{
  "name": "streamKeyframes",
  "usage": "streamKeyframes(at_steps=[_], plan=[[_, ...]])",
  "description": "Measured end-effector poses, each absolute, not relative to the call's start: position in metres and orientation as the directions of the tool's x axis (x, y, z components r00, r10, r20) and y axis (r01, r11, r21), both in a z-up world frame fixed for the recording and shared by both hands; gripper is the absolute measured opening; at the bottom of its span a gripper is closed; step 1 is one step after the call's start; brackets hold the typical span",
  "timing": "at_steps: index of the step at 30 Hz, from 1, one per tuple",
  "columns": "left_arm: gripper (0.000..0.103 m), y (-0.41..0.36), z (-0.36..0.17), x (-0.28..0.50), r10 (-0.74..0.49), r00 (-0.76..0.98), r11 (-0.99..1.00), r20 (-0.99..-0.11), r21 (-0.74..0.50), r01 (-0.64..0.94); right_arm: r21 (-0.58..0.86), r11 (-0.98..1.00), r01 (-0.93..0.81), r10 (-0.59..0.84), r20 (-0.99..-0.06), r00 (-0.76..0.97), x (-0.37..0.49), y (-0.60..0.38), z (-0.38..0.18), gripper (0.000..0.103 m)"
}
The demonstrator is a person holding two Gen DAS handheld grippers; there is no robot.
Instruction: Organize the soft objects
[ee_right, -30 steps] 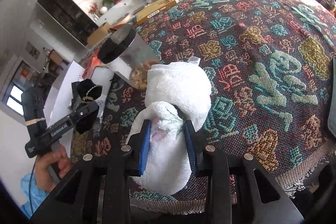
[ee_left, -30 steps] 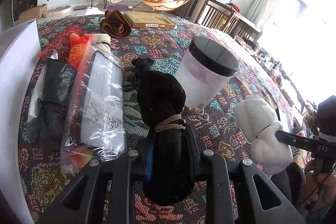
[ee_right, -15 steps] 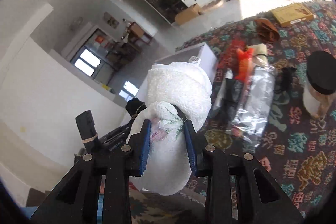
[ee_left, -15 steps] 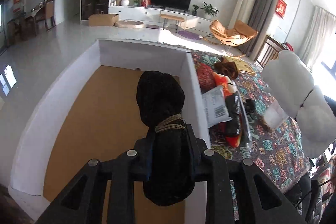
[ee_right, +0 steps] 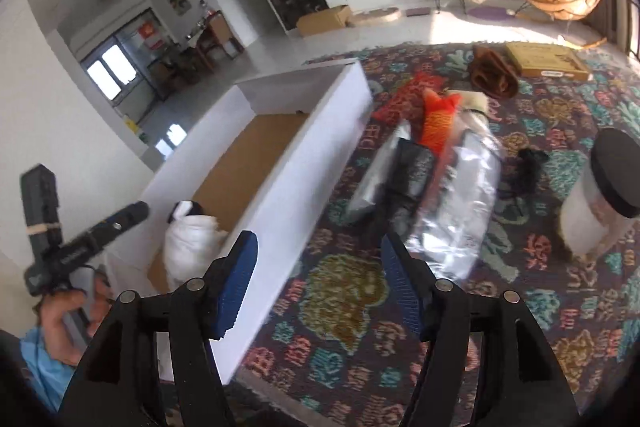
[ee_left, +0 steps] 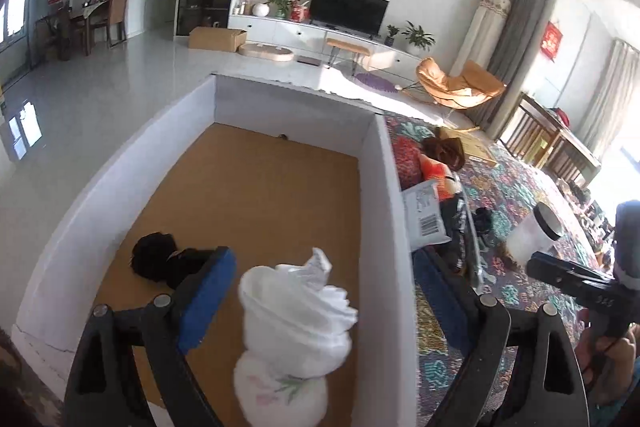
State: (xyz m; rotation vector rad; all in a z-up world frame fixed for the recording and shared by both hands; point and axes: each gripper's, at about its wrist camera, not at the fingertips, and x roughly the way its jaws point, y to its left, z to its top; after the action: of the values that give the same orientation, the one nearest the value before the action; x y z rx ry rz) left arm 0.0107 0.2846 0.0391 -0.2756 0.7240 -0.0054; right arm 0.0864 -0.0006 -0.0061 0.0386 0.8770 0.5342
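A white-walled box (ee_left: pixel 376 187) with a brown cardboard floor stands left of the patterned table. In it lie a black rolled soft bundle (ee_left: pixel 160 261) and a white rolled towel (ee_left: pixel 296 323); the towel also shows in the right wrist view (ee_right: pixel 190 239). My left gripper (ee_left: pixel 324 287) is open and empty above the box, its jaws wide apart around the towel without touching it. My right gripper (ee_right: pixel 320 267) is open and empty over the box's right wall (ee_right: pixel 304 163) and the table.
On the patterned tablecloth (ee_right: pixel 344 291) lie clear plastic packages (ee_right: pixel 460 195), an orange-red soft item (ee_right: pixel 436 119), a small black pouch (ee_right: pixel 528 167), a brown cloth (ee_right: pixel 492 71), a flat cardboard box (ee_right: pixel 548 59) and a black-lidded jar (ee_right: pixel 596 199).
Both grippers have opened. The black bundle and the white towel have left the jaws and now lie in the box. The right gripper has swung back toward the table.
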Motion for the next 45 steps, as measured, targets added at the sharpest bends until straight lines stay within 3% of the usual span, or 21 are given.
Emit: streamKeyframes(at_steps=[3, 7, 11, 14, 19, 24, 27, 45], plan=[[0.091, 0.216, 0.044, 0.020, -0.238, 0.734, 0.963, -0.637, -0.254, 0.091, 0.076, 0.957, -0.280, 0.229, -0.789, 0.570, 0.079, -0.061, -0.047, 0.071], [0.095, 0.124, 0.024, 0.033, -0.391, 0.640, 0.920, -0.662, -0.272, 0.281, -0.008, 0.999, -0.051, 0.022, -0.825, 0.565, 0.074, -0.136, -0.080, 0.071], [0.095, 0.059, -0.030, 0.055, -0.398, 0.552, 0.912, -0.733, -0.249, 0.326, 0.043, 0.992, 0.120, -0.029, -0.842, 0.539, 0.085, -0.176, -0.085, 0.071], [0.095, 0.041, -0.068, 0.074, -0.310, 0.524, 0.941, -0.793, -0.179, 0.286, -0.045, 0.983, 0.181, -0.140, -0.818, 0.558, 0.100, -0.181, -0.085, 0.071], [0.095, 0.051, -0.093, 0.091, -0.254, 0.542, 0.965, -0.801, -0.169, 0.202, -0.008, 0.978, 0.209, -0.124, -0.828, 0.548, 0.113, -0.195, -0.099, 0.073], [0.097, 0.041, -0.103, 0.104, -0.137, 0.566, 0.975, -0.813, -0.008, 0.224, 0.010, 0.980, 0.201, -0.106, -0.822, 0.559, 0.116, -0.193, -0.102, 0.080], [0.103, 0.043, -0.105, 0.113, -0.150, 0.562, 0.974, -0.814, -0.024, 0.225, 0.018, 0.979, 0.202, -0.101, -0.820, 0.564, 0.115, -0.196, -0.102, 0.081], [0.103, 0.044, -0.105, 0.117, -0.143, 0.568, 0.974, -0.810, -0.014, 0.225, 0.005, 0.978, 0.210, -0.120, -0.806, 0.580, 0.103, -0.174, -0.106, 0.086]])
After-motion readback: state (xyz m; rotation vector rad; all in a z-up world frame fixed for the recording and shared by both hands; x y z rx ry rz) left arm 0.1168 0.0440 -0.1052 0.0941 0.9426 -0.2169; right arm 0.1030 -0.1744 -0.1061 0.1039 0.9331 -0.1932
